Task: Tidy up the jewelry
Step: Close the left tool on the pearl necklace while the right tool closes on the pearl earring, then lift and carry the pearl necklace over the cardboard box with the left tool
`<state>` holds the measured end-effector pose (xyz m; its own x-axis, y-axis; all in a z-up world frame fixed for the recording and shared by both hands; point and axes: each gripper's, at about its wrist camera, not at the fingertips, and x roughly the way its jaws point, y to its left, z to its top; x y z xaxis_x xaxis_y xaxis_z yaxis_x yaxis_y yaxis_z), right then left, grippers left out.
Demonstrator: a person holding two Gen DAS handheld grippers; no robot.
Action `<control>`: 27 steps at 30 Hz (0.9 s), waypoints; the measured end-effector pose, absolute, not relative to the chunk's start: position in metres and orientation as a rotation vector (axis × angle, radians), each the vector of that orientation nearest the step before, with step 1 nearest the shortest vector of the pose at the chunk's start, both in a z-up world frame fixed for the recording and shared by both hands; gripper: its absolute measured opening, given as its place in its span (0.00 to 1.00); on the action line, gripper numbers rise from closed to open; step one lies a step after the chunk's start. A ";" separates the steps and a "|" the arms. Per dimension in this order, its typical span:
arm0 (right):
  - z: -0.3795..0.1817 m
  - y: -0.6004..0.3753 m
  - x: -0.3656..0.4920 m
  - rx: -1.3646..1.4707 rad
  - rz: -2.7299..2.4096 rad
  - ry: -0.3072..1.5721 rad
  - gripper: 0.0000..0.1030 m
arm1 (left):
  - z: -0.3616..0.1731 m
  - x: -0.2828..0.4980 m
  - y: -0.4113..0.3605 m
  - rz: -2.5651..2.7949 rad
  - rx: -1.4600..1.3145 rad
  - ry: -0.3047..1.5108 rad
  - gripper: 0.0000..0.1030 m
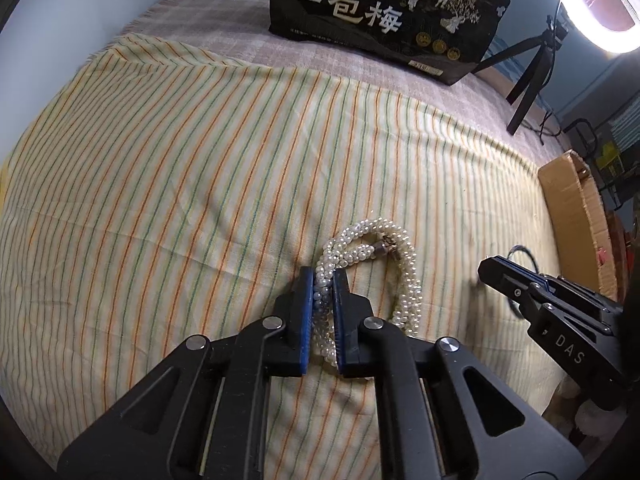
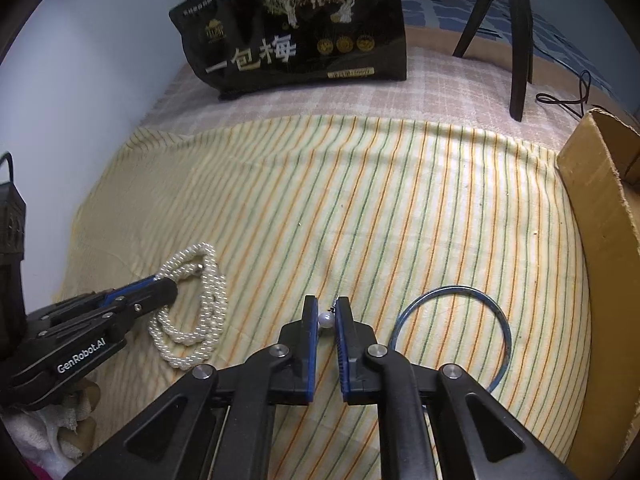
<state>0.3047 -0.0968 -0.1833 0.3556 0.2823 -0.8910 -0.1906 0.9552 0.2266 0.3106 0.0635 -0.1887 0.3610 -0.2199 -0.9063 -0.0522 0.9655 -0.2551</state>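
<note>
Lower centre of each view: left claw [image 1: 323, 300] pinches the pearl necklace [image 1: 372, 272], right claw [image 2: 326, 320] nips a pearl earring [image 2: 326, 319]. Blue bangle [image 2: 452, 332] lies loose; nothing stored yet.

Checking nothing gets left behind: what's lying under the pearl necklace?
Only the striped cloth shows beneath the pearl necklace. The left gripper, clamped on its strands, hides the patch directly below them.

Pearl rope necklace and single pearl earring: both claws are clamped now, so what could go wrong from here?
The left claw pinches one strand of the coiled white pearl rope necklace; lifting may let the loops swing or snag. The right claw holds the small round pearl earring only near its tips, so it could pop out. The thin blue wire bangle lies beside that claw and might get dragged.
</note>
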 end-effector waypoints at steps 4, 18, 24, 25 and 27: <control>-0.170 -0.105 0.299 0.114 0.315 1.143 0.06 | -0.175 0.307 0.067 -0.130 -0.288 1.174 0.06; -0.117 -0.123 0.271 0.113 0.338 1.055 0.06 | -0.113 0.287 0.067 -0.196 -0.336 1.058 0.06; -0.098 -0.145 0.260 0.114 0.329 1.017 0.06 | -0.093 0.284 0.071 -0.213 -0.363 1.018 0.06; -0.095 -0.150 0.258 0.113 0.324 1.011 0.06 | -0.091 0.283 0.071 -0.216 -0.367 1.012 0.06; -0.090 -0.158 0.253 0.113 0.315 1.002 0.06 | -0.083 0.281 0.070 -0.220 -0.371 0.997 0.06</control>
